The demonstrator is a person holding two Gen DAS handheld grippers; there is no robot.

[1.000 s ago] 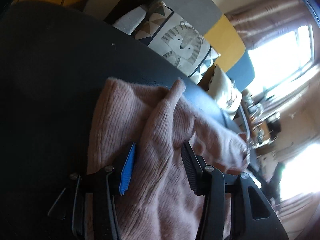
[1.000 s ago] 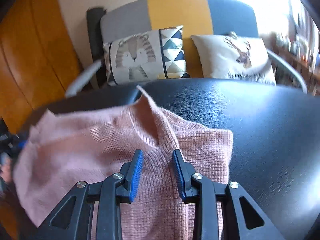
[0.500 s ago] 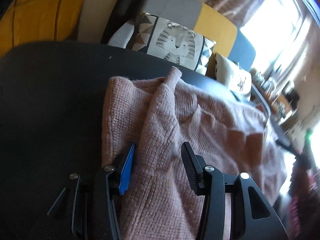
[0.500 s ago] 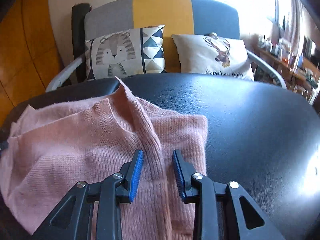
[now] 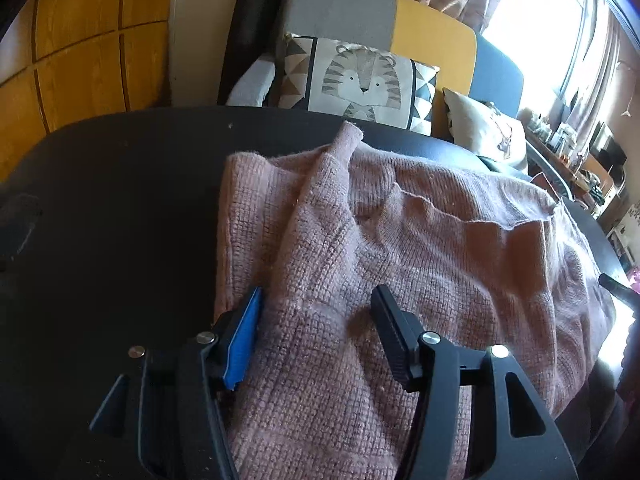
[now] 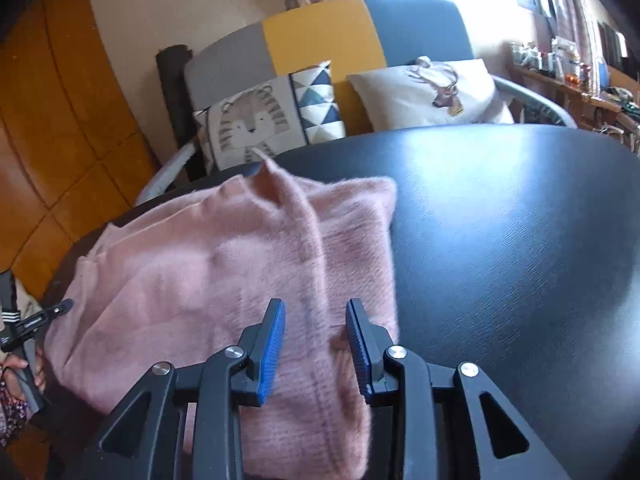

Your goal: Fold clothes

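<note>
My left gripper (image 5: 316, 316) has its jaws spread wide, with a thick bunch of the pink knit sweater (image 5: 400, 248) sitting between the fingers. The knit fills the gap and touches the blue pad, but I honestly can't tell if it's pinched or just lying there. My right gripper (image 6: 316, 328) is much the same story, only narrower: jaws apart, a ridge of the same sweater (image 6: 224, 272) running up between the blue pads, no clear clamp on it.

The sweater lies rumpled on the black table (image 5: 120, 200). From the left wrist it spreads from 6 o'clock up to about 2, with a narrow cuff-like end poking up at 12. From the right wrist it takes up the 9 o'clock side, and the bare table (image 6: 520, 240) fills 3 o'clock.

Beyond the table's far edge at 12 there's a sofa (image 6: 320, 32) in grey, yellow and blue panels, with a tiger cushion (image 6: 256, 128) and a deer cushion (image 6: 432, 92). Bright window (image 5: 532, 12) up around 1 o'clock in the left view.
</note>
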